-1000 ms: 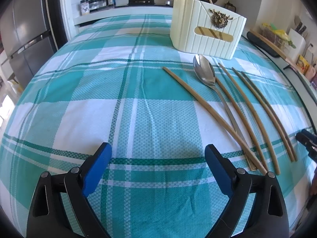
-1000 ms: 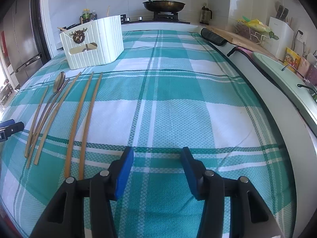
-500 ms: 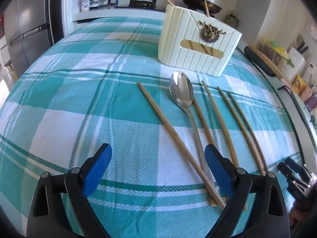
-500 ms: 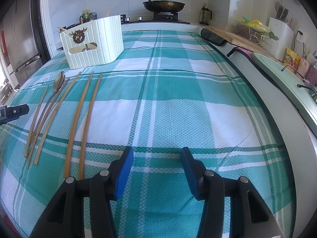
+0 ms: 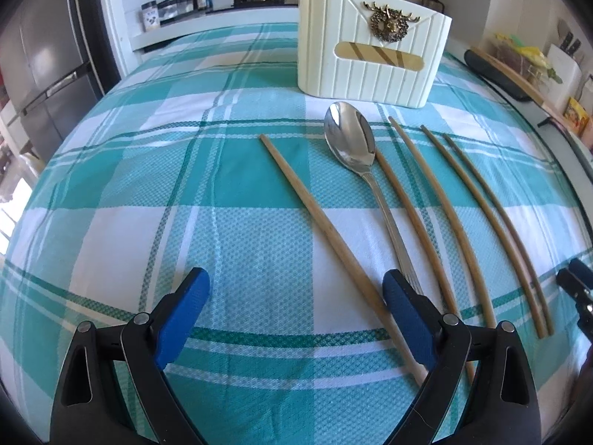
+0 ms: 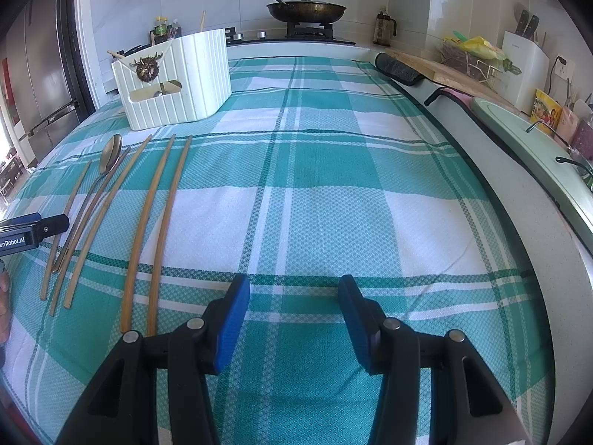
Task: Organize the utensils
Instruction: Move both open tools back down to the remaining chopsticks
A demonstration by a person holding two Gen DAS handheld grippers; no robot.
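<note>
A metal spoon (image 5: 354,148) and several wooden chopsticks (image 5: 326,230) lie side by side on the teal plaid tablecloth (image 5: 148,185), in front of a cream ribbed utensil holder (image 5: 370,63) with a brass stag badge; chopsticks stick out of it. My left gripper (image 5: 296,304) is open and empty, low over the cloth, its right finger (image 5: 407,315) over the near ends of the leftmost chopstick and the spoon handle. My right gripper (image 6: 292,307) is open and empty, to the right of the chopsticks (image 6: 155,230), spoon (image 6: 109,155) and holder (image 6: 178,81).
A stove with a lidded pan (image 6: 305,9) stands behind the table. A fridge (image 5: 44,74) is at the left. A counter with a cutting board (image 6: 444,70), knife block (image 6: 522,63) and sink (image 6: 537,152) runs along the right edge.
My left gripper has moved right and forward towards the utensils, so its right finger now overlaps the leftmost chopstick and spoon handle. The right gripper has stayed still.
</note>
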